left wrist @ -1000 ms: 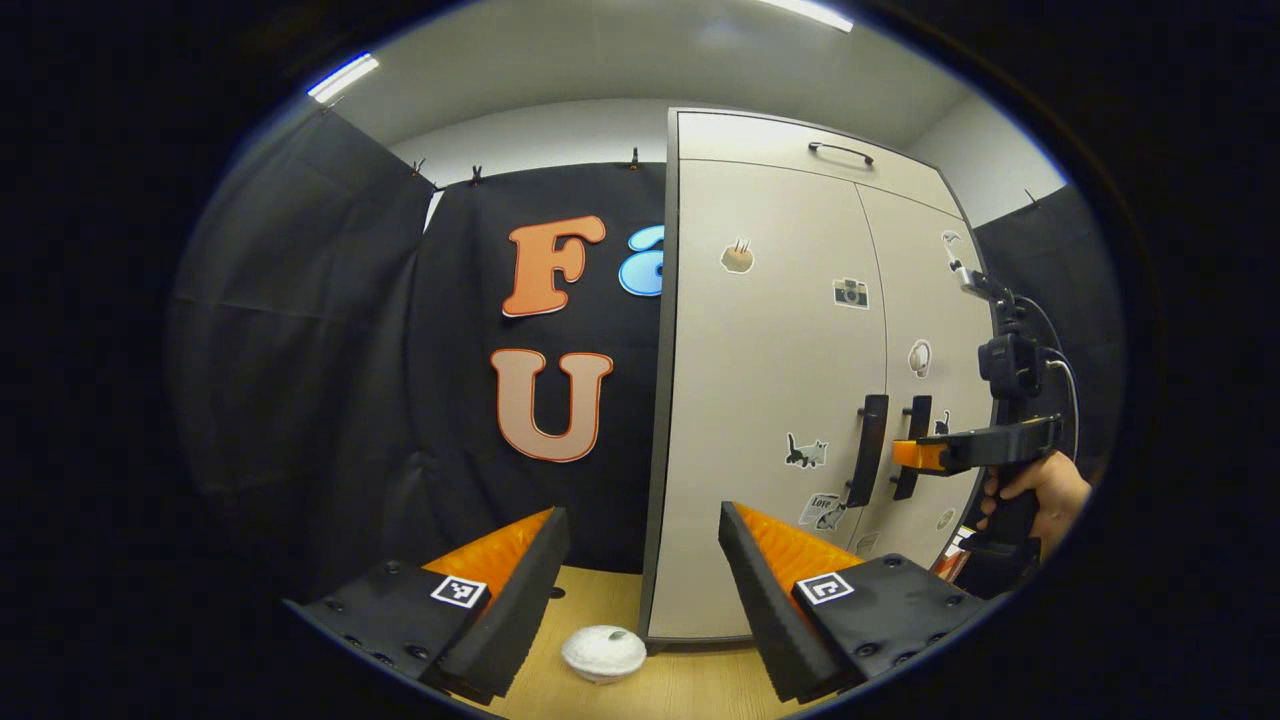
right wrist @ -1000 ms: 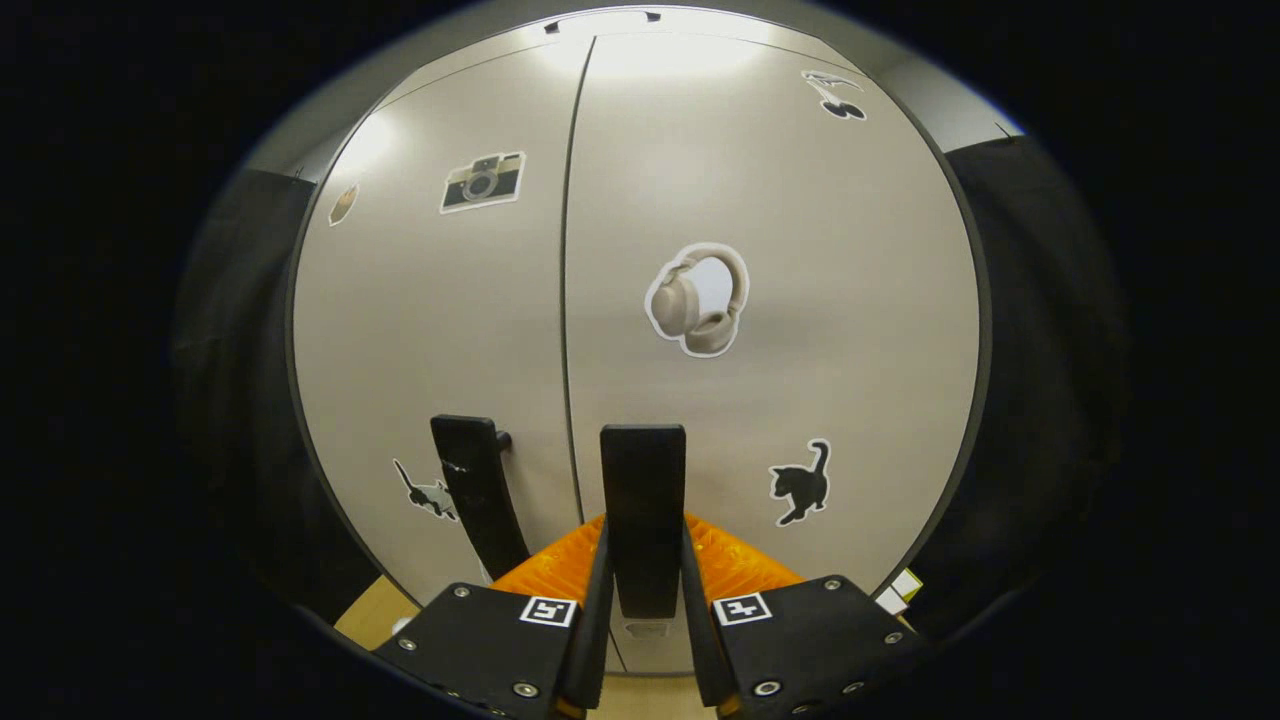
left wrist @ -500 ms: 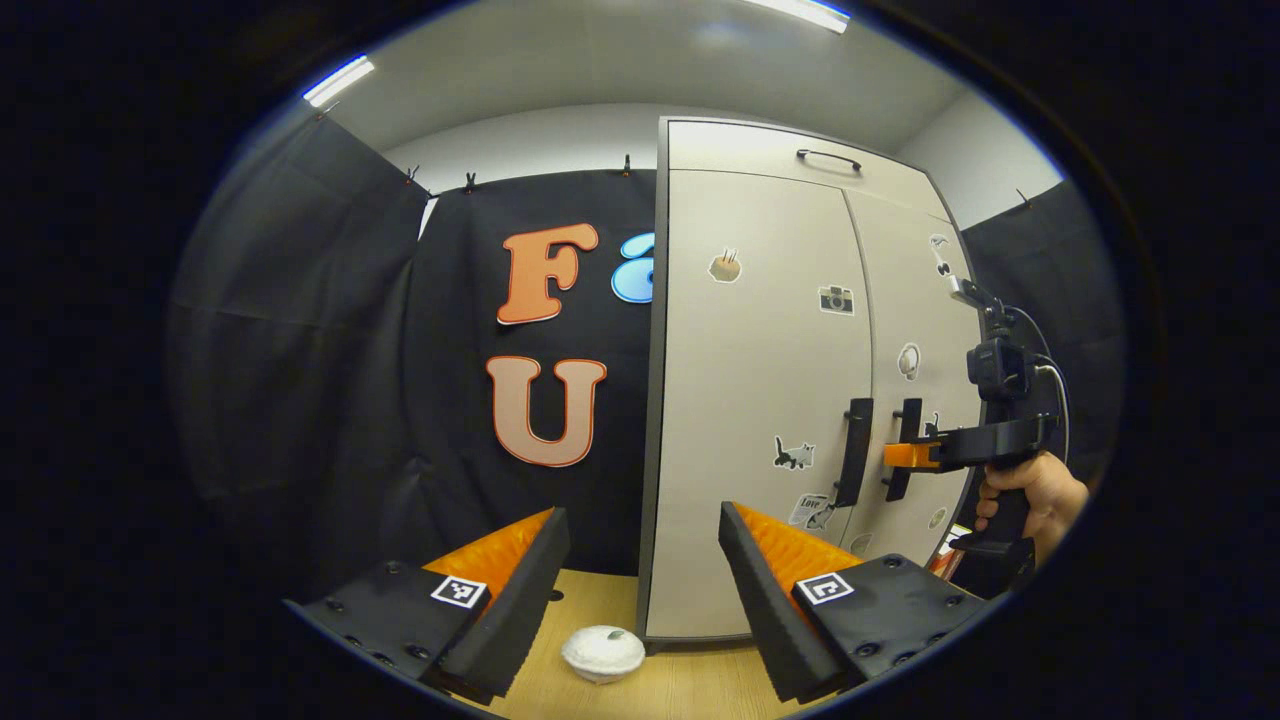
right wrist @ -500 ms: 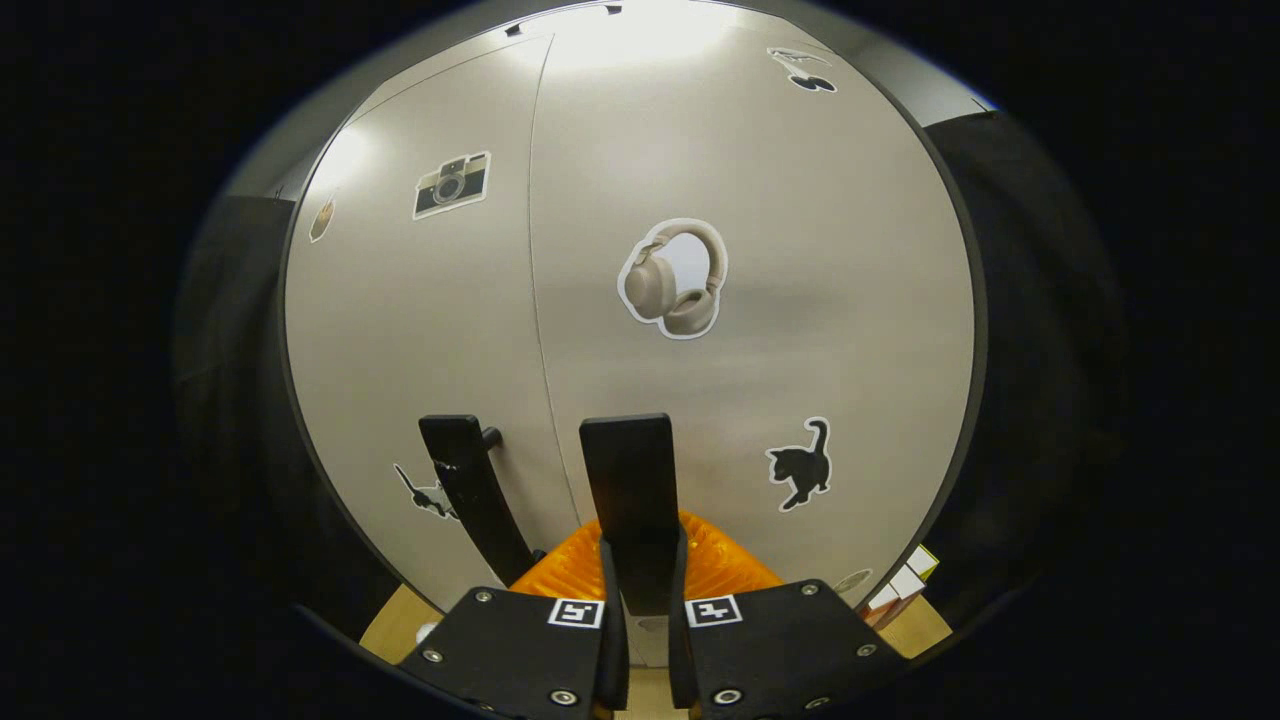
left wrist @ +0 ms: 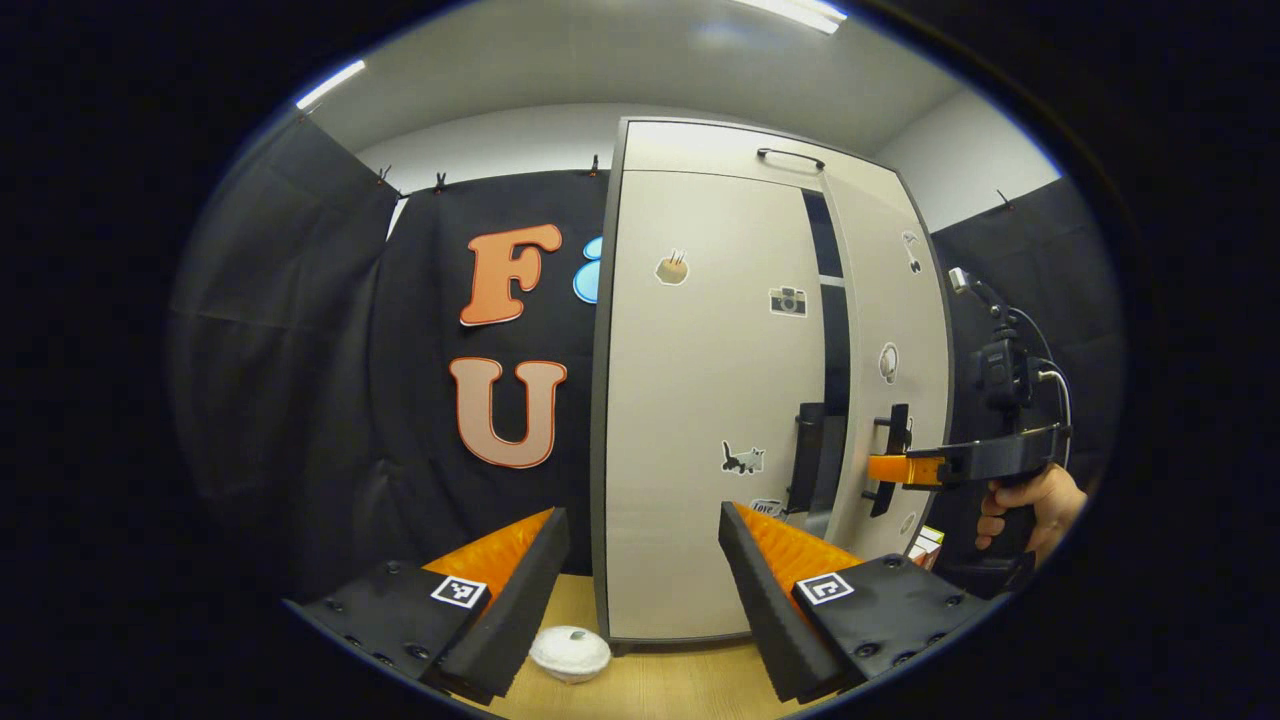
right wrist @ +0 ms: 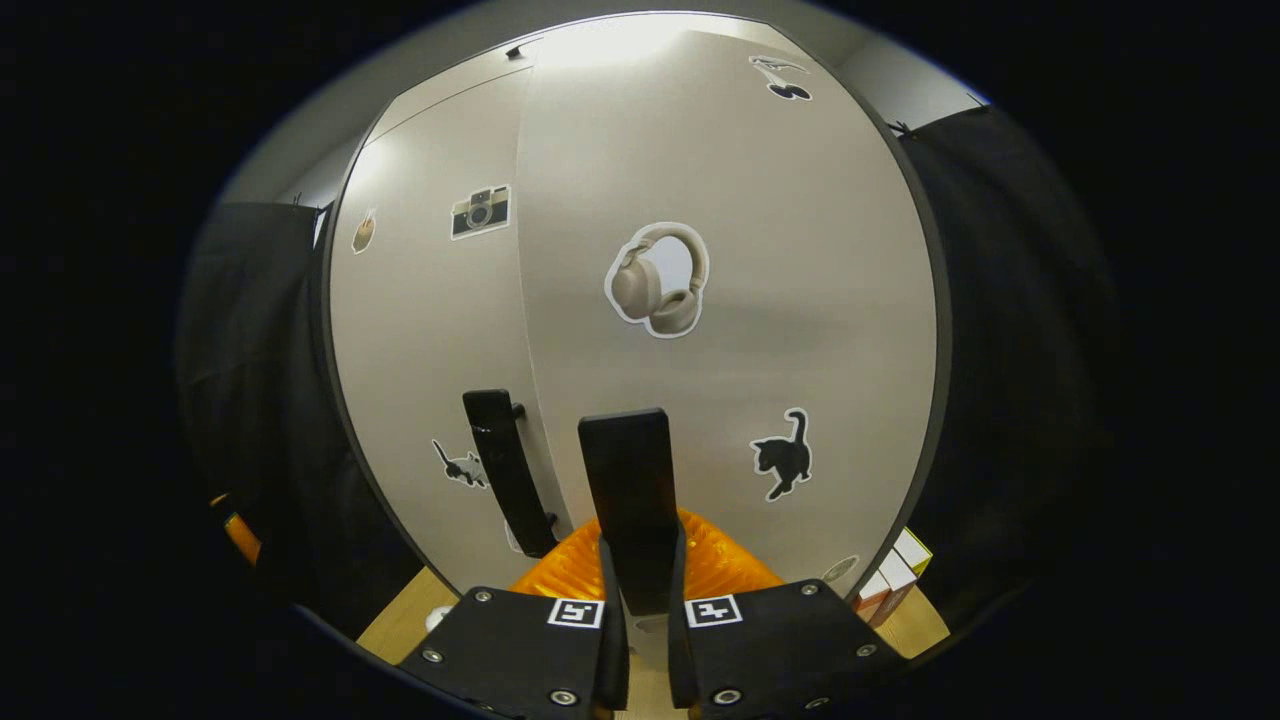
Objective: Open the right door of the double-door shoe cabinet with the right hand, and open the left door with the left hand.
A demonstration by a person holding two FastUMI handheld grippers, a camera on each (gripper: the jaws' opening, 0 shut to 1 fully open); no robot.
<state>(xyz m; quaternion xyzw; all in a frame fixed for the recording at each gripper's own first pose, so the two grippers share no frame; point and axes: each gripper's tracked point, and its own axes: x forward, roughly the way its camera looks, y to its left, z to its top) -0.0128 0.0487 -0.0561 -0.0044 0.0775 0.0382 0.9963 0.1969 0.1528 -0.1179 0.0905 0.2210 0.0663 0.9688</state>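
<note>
Black cloth backs a tall beige double-door shoe cabinet (left wrist: 700,400). Centre frame, right gripper (right wrist: 640,590) clamps the right door's black bar handle (right wrist: 630,490), door ajar; left gripper (left wrist: 640,560) gapes wide, empty, lower frame.

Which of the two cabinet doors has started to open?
The right door, with the headphones sticker. A dark gap shows beside it, and the right hand-held gripper is clamped on its handle. The left door, with the camera sticker, sits closed.

Black cloth walls (left wrist: 300,330), white wall above, ceiling strip lights (left wrist: 330,78), light wooden floor (left wrist: 650,680)
</note>
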